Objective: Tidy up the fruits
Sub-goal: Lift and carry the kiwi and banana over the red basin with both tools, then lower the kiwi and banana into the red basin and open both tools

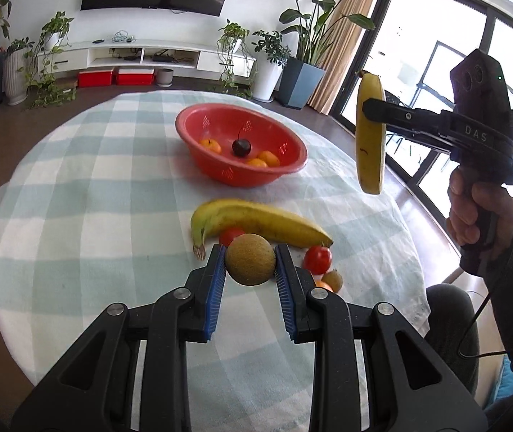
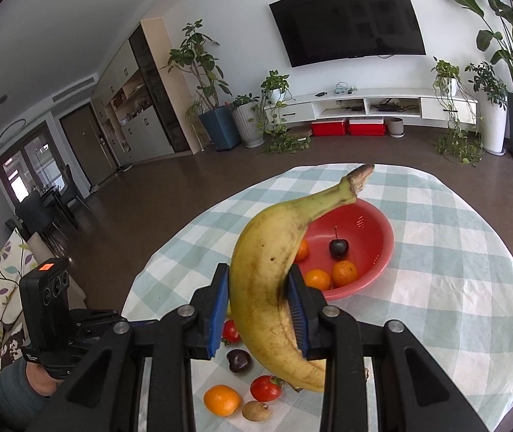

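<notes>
Your right gripper (image 2: 258,300) is clamped on a banana (image 2: 274,288) that hides part of the red bowl (image 2: 382,248), stem pointing up toward it. Your left gripper (image 1: 250,264) is squeezed onto a small round melon (image 1: 250,264) blocking some tomatoes behind it.

A soft woven checked cloth (image 1: 94,187), slightly creased, covers the desk. The red bowl (image 1: 242,144) looks like smooth plastic with a faint sheen. The left claw (image 1: 250,262) is matt black plastic with ribbed blue pads and bright metal pins, pressing a rough, netted melon (image 1: 250,264). The banana (image 2: 270,280) skin is matt and speckled.
</notes>
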Demonstrator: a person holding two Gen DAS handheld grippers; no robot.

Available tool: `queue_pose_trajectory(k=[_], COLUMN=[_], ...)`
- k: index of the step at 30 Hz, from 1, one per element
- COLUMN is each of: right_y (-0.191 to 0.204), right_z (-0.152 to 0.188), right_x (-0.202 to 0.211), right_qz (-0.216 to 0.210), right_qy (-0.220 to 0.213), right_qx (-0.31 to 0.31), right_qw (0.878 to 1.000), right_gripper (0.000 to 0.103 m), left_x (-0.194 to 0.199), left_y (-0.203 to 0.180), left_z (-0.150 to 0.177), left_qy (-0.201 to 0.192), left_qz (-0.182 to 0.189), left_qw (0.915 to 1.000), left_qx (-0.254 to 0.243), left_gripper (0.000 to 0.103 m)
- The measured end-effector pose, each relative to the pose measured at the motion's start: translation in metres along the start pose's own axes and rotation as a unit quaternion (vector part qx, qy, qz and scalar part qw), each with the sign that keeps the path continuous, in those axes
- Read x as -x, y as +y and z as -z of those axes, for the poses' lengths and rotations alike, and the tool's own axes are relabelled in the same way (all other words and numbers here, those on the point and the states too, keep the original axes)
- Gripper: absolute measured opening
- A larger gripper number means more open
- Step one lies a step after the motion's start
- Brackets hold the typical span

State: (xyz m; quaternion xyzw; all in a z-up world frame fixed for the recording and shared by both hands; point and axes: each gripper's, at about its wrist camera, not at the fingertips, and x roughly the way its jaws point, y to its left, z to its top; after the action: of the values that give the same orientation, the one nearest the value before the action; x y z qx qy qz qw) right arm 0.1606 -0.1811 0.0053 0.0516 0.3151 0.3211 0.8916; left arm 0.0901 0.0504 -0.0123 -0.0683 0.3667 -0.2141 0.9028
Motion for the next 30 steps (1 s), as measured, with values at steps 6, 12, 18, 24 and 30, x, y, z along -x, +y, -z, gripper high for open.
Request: queue_pose_trajectory(k=[6,12,18,24,30], right_y=[-0.017,-0.037,-0.057,-0.076,-0.081], right_z=[-0.029,-0.056,-0.066,-0.064,-0.064], right_x=[-0.008,-0.036,-0.069,-0.103,-0.127], right_qz=[-0.008,-0.015,-0.017,-0.012,-0.012], right_qy=[-0.012,-0.01,0.006,0.042,0.063], right_qx=[-0.026,-0.061,-0.098,-0.131,-0.136], right_qw=[1.0,0.998,0.995,0.99,0.989], right_gripper=[0.034,0.034,0.034,0.034,0.034], left_x=[-0.02,-0.064,-0.122,-0.166,-0.196], left_y=[-0.007,-0.009,-0.002,0.004,0.013], left_z=[-0.071,-0.134,-0.158,-0.156,-0.148], left_qy=[-0.006,0.013,0.048,0.08,0.101], left_qz=[-0.021,-0.032,-0.045,-0.055,-0.061], left_qw=[0.9981,0.9963,0.9942,0.9907,0.9881], left_qx=[-0.057,-0.079,-0.085,-0.096,-0.099], left_gripper=[0.026,0.026,0.026,0.026,0.026])
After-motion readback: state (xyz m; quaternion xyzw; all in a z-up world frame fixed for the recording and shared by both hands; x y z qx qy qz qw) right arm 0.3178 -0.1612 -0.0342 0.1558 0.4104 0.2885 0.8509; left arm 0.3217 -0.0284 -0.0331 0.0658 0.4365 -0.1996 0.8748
